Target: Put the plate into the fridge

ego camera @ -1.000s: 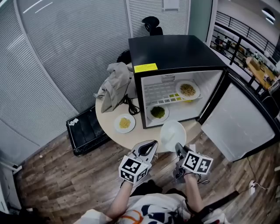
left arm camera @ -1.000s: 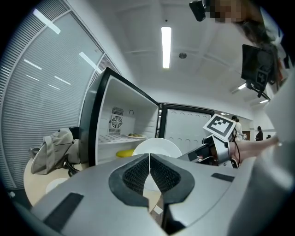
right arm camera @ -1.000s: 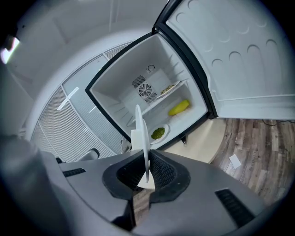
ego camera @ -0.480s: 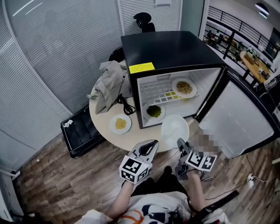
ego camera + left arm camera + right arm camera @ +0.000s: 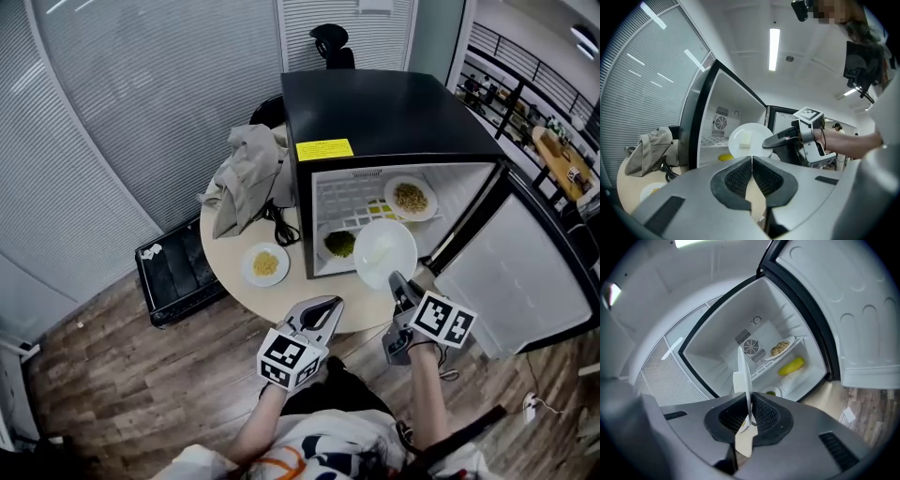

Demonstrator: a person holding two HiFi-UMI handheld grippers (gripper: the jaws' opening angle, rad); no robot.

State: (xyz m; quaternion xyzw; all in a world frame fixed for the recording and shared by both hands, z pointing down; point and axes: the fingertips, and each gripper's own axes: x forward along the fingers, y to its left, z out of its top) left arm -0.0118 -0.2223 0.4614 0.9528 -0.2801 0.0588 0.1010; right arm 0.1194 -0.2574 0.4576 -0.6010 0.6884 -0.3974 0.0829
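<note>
plate [image 5: 384, 253], white and bearing a pale block, hangs before the open fridge [image 5: 389, 108]. at its seven o'clock the left gripper [image 5: 325, 306] has its jaws pressed together, empty. at its six o'clock the right gripper [image 5: 397, 283] pinches the plate's rim.

The plate [image 5: 384, 251] is white. Ahead of the right gripper [image 5: 397, 279], the fridge [image 5: 394, 103] is black outside, white inside, with a yellow label [image 5: 324, 149]. The gripper's cube [image 5: 442, 319] shows black-and-white square markers.
</note>
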